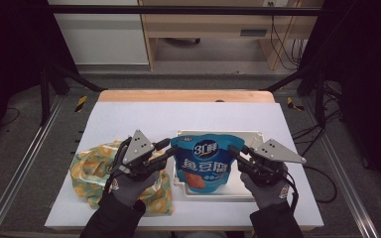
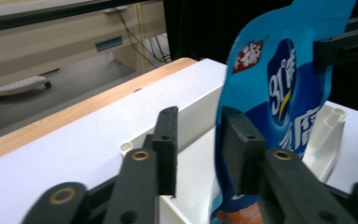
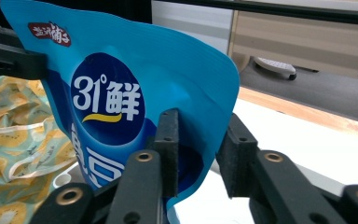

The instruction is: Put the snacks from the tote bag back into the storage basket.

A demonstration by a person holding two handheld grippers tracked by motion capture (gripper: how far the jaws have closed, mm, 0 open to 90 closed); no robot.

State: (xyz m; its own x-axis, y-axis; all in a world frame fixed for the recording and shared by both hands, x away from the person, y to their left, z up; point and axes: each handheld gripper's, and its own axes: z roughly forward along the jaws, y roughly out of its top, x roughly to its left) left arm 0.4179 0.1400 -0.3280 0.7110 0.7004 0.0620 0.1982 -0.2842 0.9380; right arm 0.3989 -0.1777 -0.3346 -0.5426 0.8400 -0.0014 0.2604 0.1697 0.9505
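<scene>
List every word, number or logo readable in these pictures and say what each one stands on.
"31°鲜": white, in the dark blue circle on the blue pouch, also seen in the high view.
"鱼豆腐": large white characters lower on the pouch front, high view.
Small red label at the pouch's top corner: white characters, too small to read.
The patterned cloth and white tray carry no text.

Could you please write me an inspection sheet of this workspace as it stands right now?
Surface: white table with a wooden far edge.
Job's things: blue snack pouch upright over a white tray.
Clutter: yellow-green patterned cloth crumpled at the left.
Grippers: left gripper at the pouch's left edge, right gripper at its right edge; each has the edge between open jaws with a gap showing, not clamped.
Cables: black cable trailing from the right gripper; more on the floor at right.
Surroundings: wooden desk beyond, dark frame posts.
</scene>
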